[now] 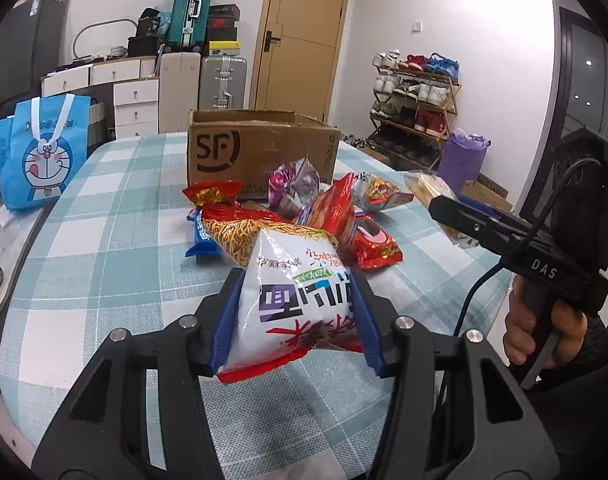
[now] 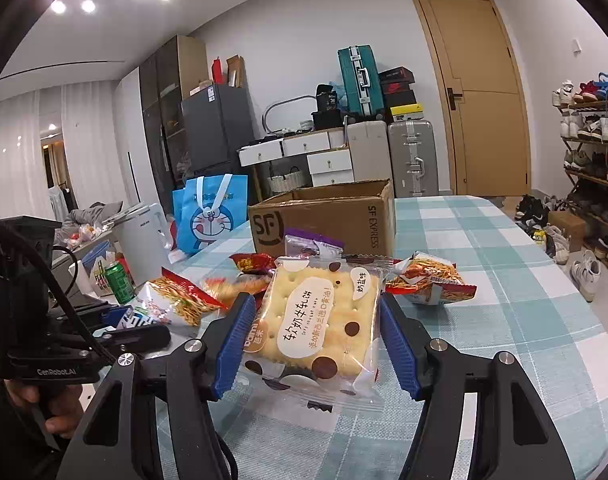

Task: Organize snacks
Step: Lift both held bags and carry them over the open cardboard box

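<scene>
My left gripper (image 1: 295, 320) is shut on a white noodle-snack bag (image 1: 299, 300) and holds it above the checked table (image 1: 103, 248). My right gripper (image 2: 312, 344) is shut on a cracker packet (image 2: 320, 320), lifted over the table (image 2: 504, 280). A pile of snack bags (image 1: 304, 208) lies in front of the open SF cardboard box (image 1: 259, 152). The box (image 2: 328, 216) and the pile (image 2: 428, 276) also show in the right wrist view. The right gripper with its packet shows in the left wrist view (image 1: 444, 200), right of the pile.
A blue Doraemon bag (image 1: 39, 156) stands at the table's left edge. A white kettle (image 2: 139, 236) and a green can (image 2: 119, 280) stand left of the table. A shoe rack (image 1: 416, 104) and a door (image 1: 299, 36) are beyond it.
</scene>
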